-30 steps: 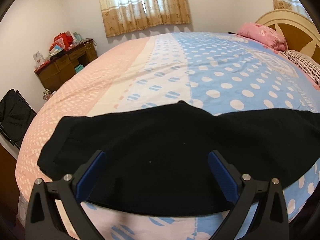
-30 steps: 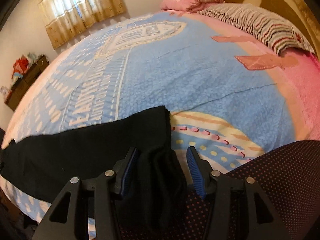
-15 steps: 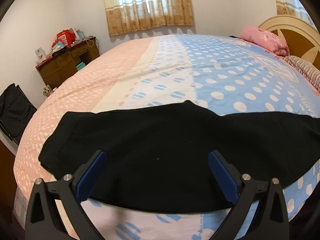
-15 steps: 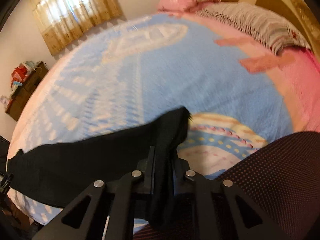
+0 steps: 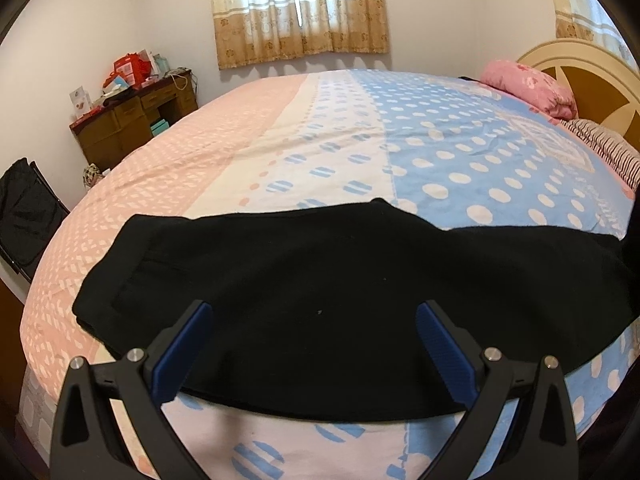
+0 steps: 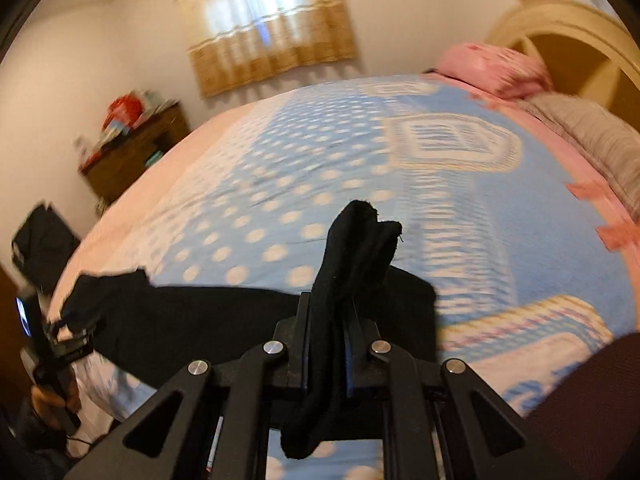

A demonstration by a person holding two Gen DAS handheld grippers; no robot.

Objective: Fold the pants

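Black pants [image 5: 340, 272] lie lengthwise along the near edge of the bed, waistband end to the left. My left gripper [image 5: 314, 320] is open, its blue pads wide apart just above the upper part of the pants. My right gripper [image 6: 328, 320] is shut on the leg end of the pants [image 6: 356, 248], which sticks up out of the jaws, lifted off the bed. The rest of the pants [image 6: 208, 316] trails left in the right wrist view, where the left gripper [image 6: 64, 336] shows at the far left edge.
The bed [image 5: 360, 140] has a pink, white and blue dotted cover. A pink pillow [image 5: 528, 88] and a striped one [image 5: 600, 140] lie by the headboard [image 5: 580, 68]. A wooden desk [image 5: 132, 120] stands at the far left, a black bag [image 5: 24, 208] beside the bed.
My right gripper has closed on the leg end of the pants, lifted it off the bed and swung left. My left gripper has stayed open over the pants, almost still.
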